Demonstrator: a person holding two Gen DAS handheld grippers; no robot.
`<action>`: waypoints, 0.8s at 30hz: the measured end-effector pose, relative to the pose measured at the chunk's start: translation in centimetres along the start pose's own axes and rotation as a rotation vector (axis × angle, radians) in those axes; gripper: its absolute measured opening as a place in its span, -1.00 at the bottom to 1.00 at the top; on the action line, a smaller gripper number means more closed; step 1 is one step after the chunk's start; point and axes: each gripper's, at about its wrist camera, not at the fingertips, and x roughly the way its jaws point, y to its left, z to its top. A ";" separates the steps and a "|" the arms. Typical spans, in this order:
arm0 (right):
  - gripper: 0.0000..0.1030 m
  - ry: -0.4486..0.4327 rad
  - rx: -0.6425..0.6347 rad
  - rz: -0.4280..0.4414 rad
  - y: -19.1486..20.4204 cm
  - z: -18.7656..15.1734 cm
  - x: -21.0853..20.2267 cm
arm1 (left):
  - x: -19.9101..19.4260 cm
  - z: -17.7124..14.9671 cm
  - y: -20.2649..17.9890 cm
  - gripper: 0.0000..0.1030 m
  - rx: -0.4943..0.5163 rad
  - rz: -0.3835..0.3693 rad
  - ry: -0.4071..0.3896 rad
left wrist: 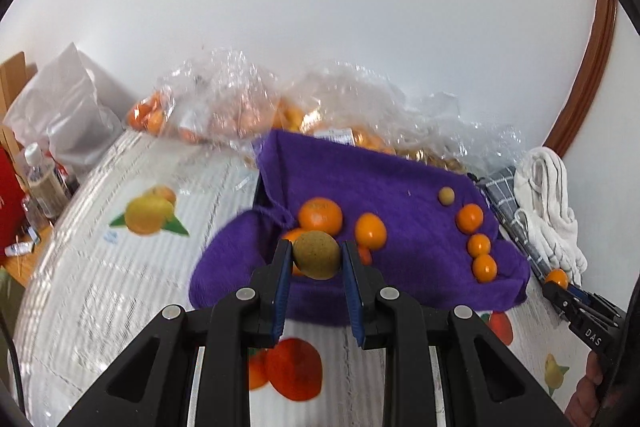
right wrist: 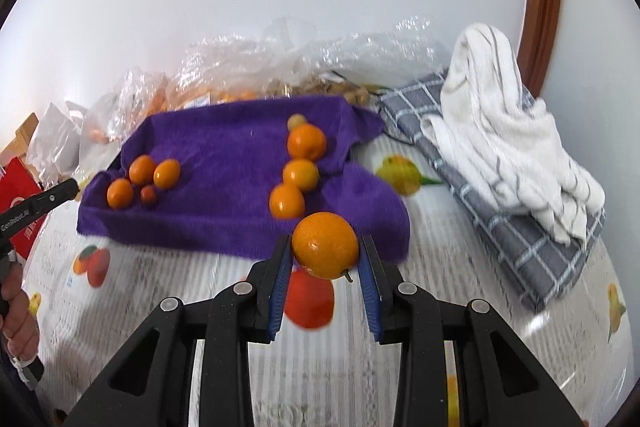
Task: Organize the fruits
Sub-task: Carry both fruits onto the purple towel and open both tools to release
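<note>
My left gripper (left wrist: 316, 257) is shut on a small tan-brown round fruit (left wrist: 316, 254), held above the near edge of a purple towel (left wrist: 384, 179). My right gripper (right wrist: 325, 251) is shut on an orange (right wrist: 325, 243), lifted over the towel's (right wrist: 224, 155) front corner. On the towel a cluster of several oranges (right wrist: 140, 179) lies at the left, and a row of three oranges (right wrist: 300, 173) with a small tan fruit (right wrist: 297, 121) at its far end runs along the right. The right gripper (left wrist: 558, 281) also shows at the right edge of the left wrist view.
Clear plastic bags of oranges (left wrist: 224, 107) pile against the white wall behind the towel. A grey checked cloth (right wrist: 520, 223) with a white striped towel (right wrist: 504, 131) on it lies at the right. Bottles (left wrist: 40, 179) and a red box (right wrist: 20, 195) stand at the left. The tablecloth (right wrist: 200, 287) bears printed fruit.
</note>
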 end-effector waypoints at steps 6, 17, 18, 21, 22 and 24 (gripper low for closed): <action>-0.37 -0.014 -0.002 0.007 0.4 2.2 1.5 | 0.8 1.9 -0.9 -0.54 0.030 0.014 -0.023; -0.37 -0.022 -0.029 0.020 1.0 4.4 4.5 | 3.4 3.4 -0.8 -0.54 0.033 0.032 0.003; -0.37 -0.020 -0.032 0.023 1.1 4.5 4.9 | 3.6 3.4 -0.8 -0.54 0.042 0.039 0.008; -0.36 -0.002 -0.031 0.041 1.4 4.6 6.4 | 4.3 3.3 -0.8 -0.54 0.044 0.033 0.028; -0.36 0.005 -0.031 0.046 1.5 4.6 6.7 | 4.5 3.2 -0.8 -0.54 0.041 0.027 0.038; -0.37 0.022 -0.034 0.057 1.8 4.5 7.6 | 5.0 3.1 -0.9 -0.54 0.042 0.021 0.054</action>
